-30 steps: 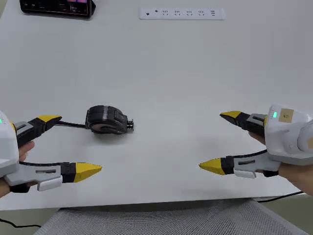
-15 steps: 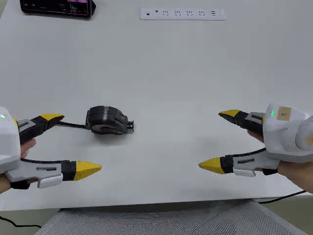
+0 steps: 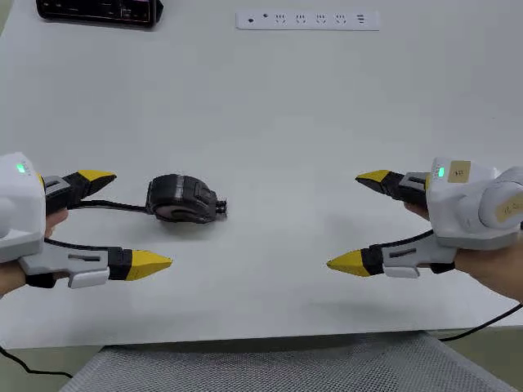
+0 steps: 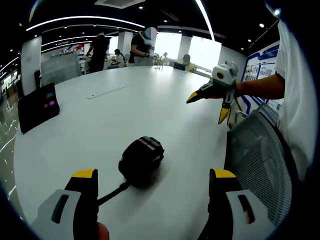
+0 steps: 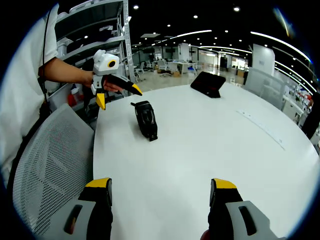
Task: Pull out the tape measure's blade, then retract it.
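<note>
left hand-held gripper [image 3: 143, 218]: left edge of head view, in a hand; jaws spread wide, nothing between them; yellow tips point right.
right hand-held gripper [image 3: 341, 220]: right edge of head view, in a hand; jaws spread wide, empty; yellow tips point left toward mid-counter.
tape measure [image 3: 180, 198]: black case lying on the counter [image 3: 270, 106], just right of the left hand-held gripper's far jaw tip; no jaw touches it; well apart from the right hand-held gripper.
blade hook [image 3: 219, 208]: sits at the case mouth on the side facing the right hand-held gripper; no length of blade out.
strap [image 3: 114, 206]: black, runs from the case leftward along the counter to the left hand-held gripper's far jaw; cannot tell if it touches the jaw.
left gripper view: tape measure ahead of the two jaws, nearer the left-hand jaw, strap trailing back toward that jaw; right hand-held gripper beyond it, jaws apart.
right gripper view: tape measure well ahead, up and left of the jaws, left hand-held gripper just behind it.
counter: white, bare between the two hand-held grippers.
power strip [image 3: 307, 20]: white, flat at the far edge.
dark device [image 3: 98, 10]: far-left corner, black.
mesh chair [image 3: 270, 367]: grey, at the near edge of the counter.
people [image 4: 145, 42]: standing past the far end of the counter, seen in left gripper view.
</note>
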`<action>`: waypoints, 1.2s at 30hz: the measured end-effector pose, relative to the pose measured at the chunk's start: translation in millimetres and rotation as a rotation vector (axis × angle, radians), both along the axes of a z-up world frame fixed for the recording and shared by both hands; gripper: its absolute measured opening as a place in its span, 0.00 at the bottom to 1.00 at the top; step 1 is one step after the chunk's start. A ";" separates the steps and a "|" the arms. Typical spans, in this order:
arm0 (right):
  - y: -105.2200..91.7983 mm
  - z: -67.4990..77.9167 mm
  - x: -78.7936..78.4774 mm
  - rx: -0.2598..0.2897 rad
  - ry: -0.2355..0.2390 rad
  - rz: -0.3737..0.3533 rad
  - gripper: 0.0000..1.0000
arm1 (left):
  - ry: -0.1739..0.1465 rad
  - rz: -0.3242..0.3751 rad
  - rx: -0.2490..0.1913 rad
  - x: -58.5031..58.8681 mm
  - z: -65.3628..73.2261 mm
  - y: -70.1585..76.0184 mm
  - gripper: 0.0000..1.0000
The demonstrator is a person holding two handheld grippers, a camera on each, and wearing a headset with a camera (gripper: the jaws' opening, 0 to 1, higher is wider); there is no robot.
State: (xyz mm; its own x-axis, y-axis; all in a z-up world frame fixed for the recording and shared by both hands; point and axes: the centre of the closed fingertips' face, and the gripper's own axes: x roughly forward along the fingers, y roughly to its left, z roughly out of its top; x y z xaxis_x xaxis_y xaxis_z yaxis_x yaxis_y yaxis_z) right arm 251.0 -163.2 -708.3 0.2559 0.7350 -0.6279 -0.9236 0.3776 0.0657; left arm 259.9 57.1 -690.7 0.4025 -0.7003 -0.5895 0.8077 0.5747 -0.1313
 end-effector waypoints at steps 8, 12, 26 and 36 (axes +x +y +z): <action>8.6 -4.2 2.7 -0.022 -0.002 0.047 0.79 | -0.003 -0.057 0.038 7.3 -5.0 -6.1 0.88; 12.8 -5.1 4.8 -0.030 -0.001 0.070 0.79 | -0.002 -0.088 0.061 9.2 -8.8 -8.9 0.88; 28.5 -8.9 12.2 -0.041 0.003 0.124 0.78 | 0.009 -0.181 0.147 16.6 -22.1 -14.4 0.85; 40.0 -12.4 12.9 -0.039 0.012 0.150 0.78 | 0.030 -0.234 0.217 21.5 -34.5 -14.3 0.78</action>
State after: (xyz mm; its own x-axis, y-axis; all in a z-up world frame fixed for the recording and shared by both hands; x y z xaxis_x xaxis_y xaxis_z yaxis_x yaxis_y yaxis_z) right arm 263.9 -123.1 -720.7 0.1373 0.7397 -0.6588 -0.9692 0.2375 0.0647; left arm 281.4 42.8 -725.2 0.2250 -0.6288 -0.7443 0.9190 0.3907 -0.0522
